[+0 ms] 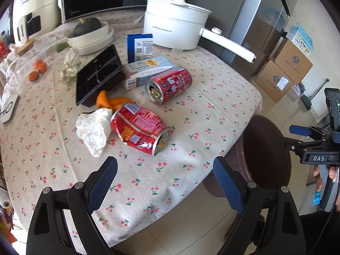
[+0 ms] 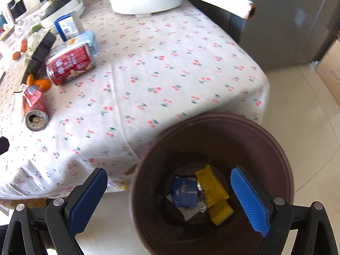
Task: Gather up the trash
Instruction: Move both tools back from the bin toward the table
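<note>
dented can (image 1: 139,130) just ahead of empty, spread left gripper (image 1: 165,179); right gripper (image 2: 170,193) spread over bin (image 2: 284,148).

Cherry-print tablecloth (image 1: 201,106), tiled floor (image 2: 308,110), cardboard boxes (image 1: 284,70)

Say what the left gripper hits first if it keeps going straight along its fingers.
Probably the crushed red can, lying on its side ahead of the open left gripper, with the crumpled tissue just beside it. Depth is unclear; it might meet the tablecloth first.
</note>
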`<action>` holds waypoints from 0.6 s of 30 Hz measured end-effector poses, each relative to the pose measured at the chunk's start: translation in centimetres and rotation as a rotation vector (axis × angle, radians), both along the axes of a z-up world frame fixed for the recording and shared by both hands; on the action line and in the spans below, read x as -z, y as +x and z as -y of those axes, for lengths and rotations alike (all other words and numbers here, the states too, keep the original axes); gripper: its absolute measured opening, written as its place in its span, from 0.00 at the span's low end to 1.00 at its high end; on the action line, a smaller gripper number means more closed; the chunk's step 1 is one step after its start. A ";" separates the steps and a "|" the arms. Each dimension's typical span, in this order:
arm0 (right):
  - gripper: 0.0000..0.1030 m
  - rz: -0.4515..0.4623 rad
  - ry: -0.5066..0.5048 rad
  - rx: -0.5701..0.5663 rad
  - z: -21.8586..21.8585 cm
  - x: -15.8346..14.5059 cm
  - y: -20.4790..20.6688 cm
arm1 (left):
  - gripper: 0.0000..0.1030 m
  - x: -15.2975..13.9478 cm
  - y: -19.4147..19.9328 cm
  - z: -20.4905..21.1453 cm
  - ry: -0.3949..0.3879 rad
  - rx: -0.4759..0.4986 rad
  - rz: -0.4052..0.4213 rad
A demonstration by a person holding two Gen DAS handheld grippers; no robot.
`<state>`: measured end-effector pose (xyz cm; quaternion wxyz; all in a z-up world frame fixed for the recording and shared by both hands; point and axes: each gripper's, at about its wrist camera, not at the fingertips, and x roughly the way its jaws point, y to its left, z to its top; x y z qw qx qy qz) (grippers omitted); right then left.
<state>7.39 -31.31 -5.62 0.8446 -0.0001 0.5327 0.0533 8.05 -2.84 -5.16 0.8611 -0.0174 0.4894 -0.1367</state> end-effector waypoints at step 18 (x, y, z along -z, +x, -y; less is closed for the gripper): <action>0.94 -0.016 0.058 -0.134 -11.5 0.8 3.3 | 0.90 0.7 0.2 -11.7 0.001 -0.240 -0.052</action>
